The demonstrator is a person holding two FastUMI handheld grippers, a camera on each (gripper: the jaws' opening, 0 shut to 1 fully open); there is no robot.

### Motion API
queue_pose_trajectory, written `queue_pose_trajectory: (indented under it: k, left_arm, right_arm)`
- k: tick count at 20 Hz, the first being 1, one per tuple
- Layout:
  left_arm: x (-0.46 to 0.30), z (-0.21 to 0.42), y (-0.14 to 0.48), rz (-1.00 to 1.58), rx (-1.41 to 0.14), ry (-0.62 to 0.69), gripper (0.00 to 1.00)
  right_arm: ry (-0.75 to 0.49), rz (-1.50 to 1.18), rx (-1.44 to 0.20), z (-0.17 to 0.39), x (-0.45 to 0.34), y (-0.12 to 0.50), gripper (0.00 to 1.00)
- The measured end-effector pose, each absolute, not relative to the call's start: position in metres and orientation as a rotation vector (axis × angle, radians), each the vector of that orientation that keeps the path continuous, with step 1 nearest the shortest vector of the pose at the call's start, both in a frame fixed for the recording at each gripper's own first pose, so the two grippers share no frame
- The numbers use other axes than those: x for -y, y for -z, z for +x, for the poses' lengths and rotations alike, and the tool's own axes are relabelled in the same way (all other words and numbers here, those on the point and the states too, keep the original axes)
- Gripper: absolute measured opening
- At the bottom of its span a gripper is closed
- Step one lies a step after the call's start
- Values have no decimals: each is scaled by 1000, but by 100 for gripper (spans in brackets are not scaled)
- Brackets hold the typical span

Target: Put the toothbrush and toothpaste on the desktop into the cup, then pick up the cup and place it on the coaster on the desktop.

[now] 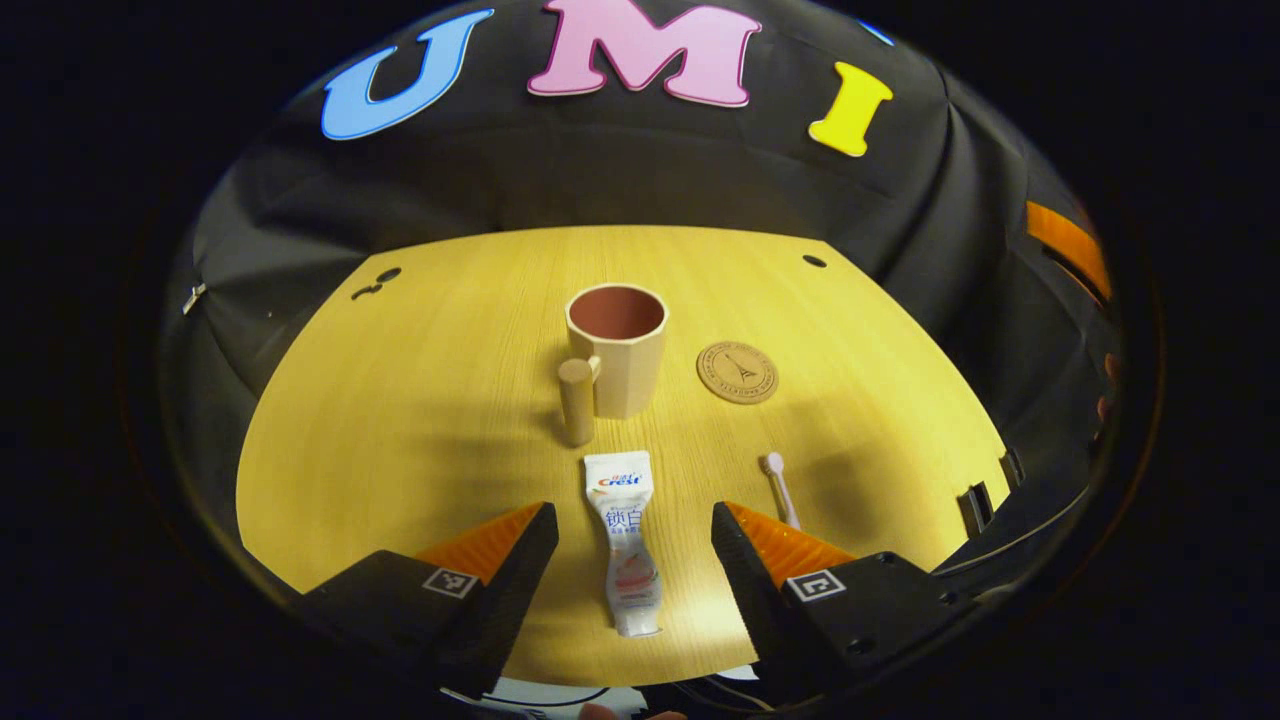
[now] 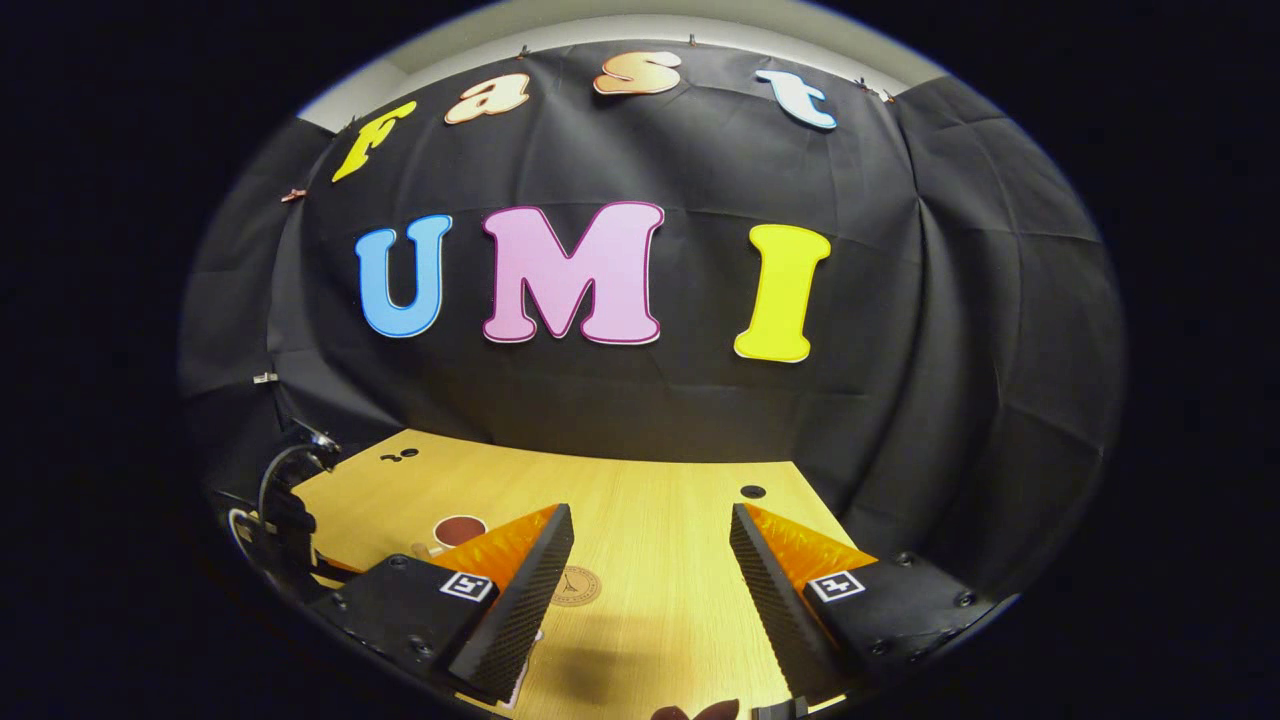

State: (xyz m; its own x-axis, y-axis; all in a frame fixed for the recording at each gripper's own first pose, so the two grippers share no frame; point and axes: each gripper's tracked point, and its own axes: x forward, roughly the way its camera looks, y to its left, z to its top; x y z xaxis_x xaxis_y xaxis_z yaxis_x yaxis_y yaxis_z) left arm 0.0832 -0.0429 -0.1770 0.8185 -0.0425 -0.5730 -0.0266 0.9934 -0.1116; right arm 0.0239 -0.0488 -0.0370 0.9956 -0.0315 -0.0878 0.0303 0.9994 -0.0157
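While both grippers (image 1: 632,560) (image 2: 652,590) gape wide, the toothpaste (image 1: 628,545) lies between the left's fingers.

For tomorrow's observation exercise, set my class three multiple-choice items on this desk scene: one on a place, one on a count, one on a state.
1. Where does the toothpaste lie?
A. between the open fingers of the left gripper
B. inside the cup
C. on the coaster

2. How many coasters are on the desktop?
A. three
B. one
C. none

3. What is the state of the cup?
A. tipped over
B. upright and holding the toothbrush
C. upright and empty

Answers: 1 A, it lies flat between the fingers; 2 B, one round coaster beside the cup; 3 C, its inside shows bare, and the toothbrush is on the desktop.
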Motion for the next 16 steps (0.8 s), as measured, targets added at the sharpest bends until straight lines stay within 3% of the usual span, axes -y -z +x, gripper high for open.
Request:
queue_pose_trajectory:
  k: [16]
  left_arm:
    - [49, 115, 244, -120, -883, -57, 80]
  right_arm:
    - [65, -26, -143, 39, 99, 54, 97]
